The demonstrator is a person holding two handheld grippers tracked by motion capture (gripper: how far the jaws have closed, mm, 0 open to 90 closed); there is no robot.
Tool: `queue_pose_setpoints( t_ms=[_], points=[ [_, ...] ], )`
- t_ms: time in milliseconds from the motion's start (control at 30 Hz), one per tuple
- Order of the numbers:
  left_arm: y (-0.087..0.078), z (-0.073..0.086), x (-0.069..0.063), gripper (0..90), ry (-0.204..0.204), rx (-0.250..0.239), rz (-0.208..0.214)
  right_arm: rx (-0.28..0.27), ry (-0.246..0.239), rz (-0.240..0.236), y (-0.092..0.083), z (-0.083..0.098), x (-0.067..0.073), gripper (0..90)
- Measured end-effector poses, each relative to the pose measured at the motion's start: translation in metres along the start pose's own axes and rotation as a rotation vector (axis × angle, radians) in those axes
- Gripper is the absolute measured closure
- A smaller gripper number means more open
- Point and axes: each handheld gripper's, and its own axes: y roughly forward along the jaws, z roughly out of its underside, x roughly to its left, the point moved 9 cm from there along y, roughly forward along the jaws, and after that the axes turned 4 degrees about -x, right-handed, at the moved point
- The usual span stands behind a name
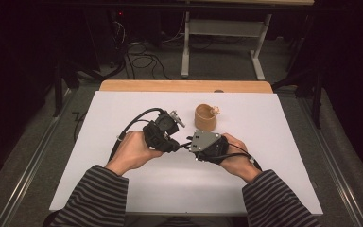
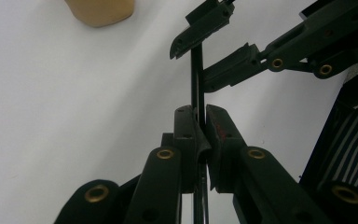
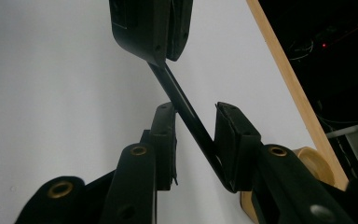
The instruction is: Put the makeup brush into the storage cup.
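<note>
A thin black stick (image 2: 196, 74) is clamped between the pads of my left gripper (image 2: 200, 112), which is shut on it. The stick reaches on into my right gripper (image 3: 196, 112), where it (image 3: 186, 116) crosses slantwise between the two pads. Gaps still show beside it there, so that gripper is open. In the high view the left gripper (image 1: 177, 143) and the right gripper (image 1: 189, 141) meet tip to tip at the middle of the white mat (image 1: 123, 189), each held in a hand.
A tan cup (image 1: 204, 117) stands just behind the grippers with a small pale thing (image 1: 214, 110) on its rim. The wooden table edge (image 1: 184, 85) runs along the far side of the mat. Cables and a table frame lie on the floor beyond.
</note>
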Motion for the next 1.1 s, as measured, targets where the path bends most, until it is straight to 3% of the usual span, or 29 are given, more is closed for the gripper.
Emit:
queue_pose_setpoints(
  t_ms=[733, 1033, 1100],
  points=[
    [-0.001, -0.004, -0.001, 83.4, 0.001, -0.016, -0.001, 0.003, -0.044, -0.013, 0.002, -0.001, 0.006, 77.9],
    [-0.002, -0.007, -0.001, 83.3, 0.001, -0.026, 0.023, 0.005, -0.044, -0.038, 0.003, 0.001, 0.011, 82.2],
    [-0.002, -0.008, -0.002, 83.2, 0.001, -0.027, 0.025, 0.014, -0.077, -0.038, 0.003, 0.003, 0.011, 83.3]
  ],
)
